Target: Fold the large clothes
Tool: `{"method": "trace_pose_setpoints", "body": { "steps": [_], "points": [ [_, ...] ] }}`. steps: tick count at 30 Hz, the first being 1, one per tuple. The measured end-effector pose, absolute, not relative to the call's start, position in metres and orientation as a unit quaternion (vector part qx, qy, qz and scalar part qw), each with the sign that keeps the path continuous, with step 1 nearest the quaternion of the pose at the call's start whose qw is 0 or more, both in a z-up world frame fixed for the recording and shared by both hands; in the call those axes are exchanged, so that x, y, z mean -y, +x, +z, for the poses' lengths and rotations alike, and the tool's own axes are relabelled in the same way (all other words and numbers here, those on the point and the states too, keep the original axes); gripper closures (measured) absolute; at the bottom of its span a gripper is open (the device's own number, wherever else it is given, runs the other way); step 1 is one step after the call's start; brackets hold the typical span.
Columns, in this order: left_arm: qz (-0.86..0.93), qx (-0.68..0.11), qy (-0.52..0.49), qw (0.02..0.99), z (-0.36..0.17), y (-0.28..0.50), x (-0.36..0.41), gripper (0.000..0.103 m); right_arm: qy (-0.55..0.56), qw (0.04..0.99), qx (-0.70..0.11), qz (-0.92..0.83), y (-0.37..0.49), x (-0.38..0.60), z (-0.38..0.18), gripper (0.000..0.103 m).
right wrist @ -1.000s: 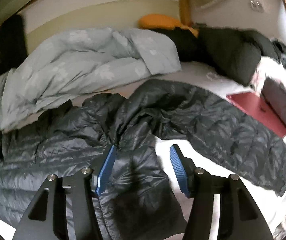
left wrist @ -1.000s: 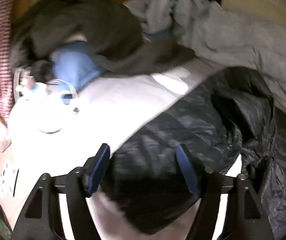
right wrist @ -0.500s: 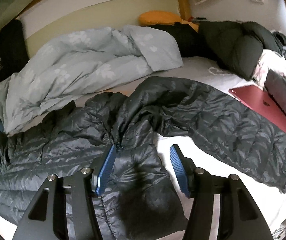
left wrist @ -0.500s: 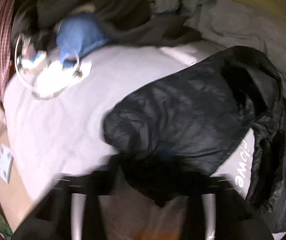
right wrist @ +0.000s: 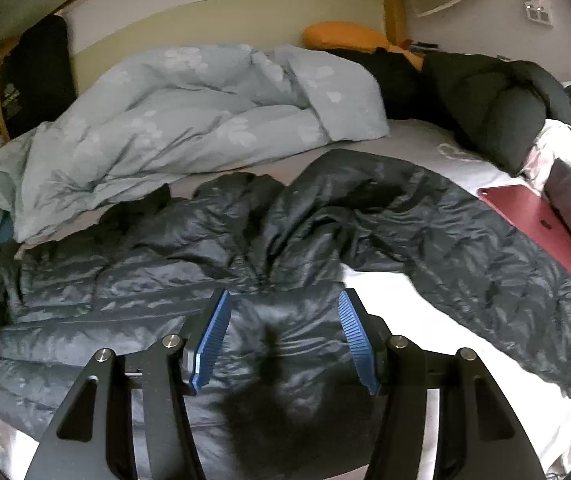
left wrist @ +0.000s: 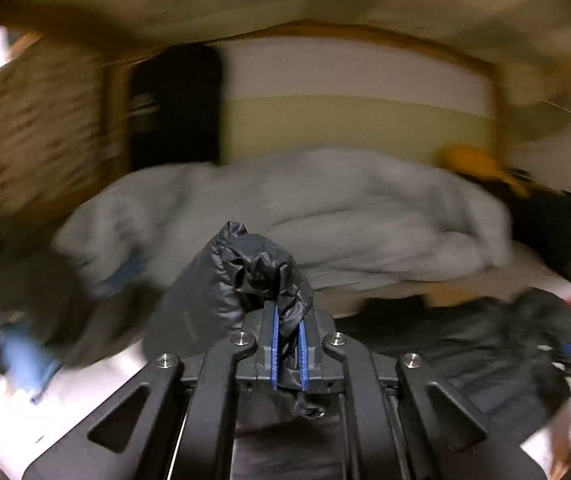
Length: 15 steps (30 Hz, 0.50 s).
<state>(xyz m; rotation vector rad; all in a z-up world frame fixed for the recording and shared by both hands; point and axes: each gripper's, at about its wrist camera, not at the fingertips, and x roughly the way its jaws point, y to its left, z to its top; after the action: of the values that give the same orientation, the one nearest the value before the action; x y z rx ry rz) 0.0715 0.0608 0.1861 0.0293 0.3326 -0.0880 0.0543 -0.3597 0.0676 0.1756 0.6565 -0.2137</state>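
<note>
1. A bed (right wrist: 417,144) with a pale sheet fills the room, a rumpled light-blue duvet (right wrist: 189,116) heaped along the wall side.
2. A black puffer jacket (right wrist: 133,280) lies spread across the sheet, one sleeve reaching towards a red tablet (right wrist: 533,220).
3. The left hand-held gripper (left wrist: 287,338) is clamped tight on a bunched fold of the jacket, lifted clear of the bed.
4. The right hand-held gripper (right wrist: 281,340) hangs over the jacket's body, jaws apart and gripping nothing.
</note>
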Motion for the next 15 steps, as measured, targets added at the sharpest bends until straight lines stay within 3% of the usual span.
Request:
{"method": "trace_pose_setpoints", "body": {
  "steps": [5,12,13,15],
  "points": [
    [-0.176,-0.189,0.017,0.966,0.158,0.082,0.045,0.096,0.079,0.941,-0.313,-0.105,0.05,0.359,0.071,0.045],
    [-0.268,-0.257,0.066,0.926,0.074,0.069,0.139,0.091,0.125,0.938,-0.304,-0.111,0.042,0.384,0.076,0.045],
    [-0.271,-0.264,0.074,0.923,0.064,0.064,0.144,0.088,0.132,0.938,-0.301,-0.111,0.04,0.387,0.077,0.045],
    [-0.268,-0.265,0.082,0.923,0.055,0.052,0.138,0.065,0.141,0.939,-0.295,-0.106,0.037,0.391,0.08,0.045]
  ]
}}
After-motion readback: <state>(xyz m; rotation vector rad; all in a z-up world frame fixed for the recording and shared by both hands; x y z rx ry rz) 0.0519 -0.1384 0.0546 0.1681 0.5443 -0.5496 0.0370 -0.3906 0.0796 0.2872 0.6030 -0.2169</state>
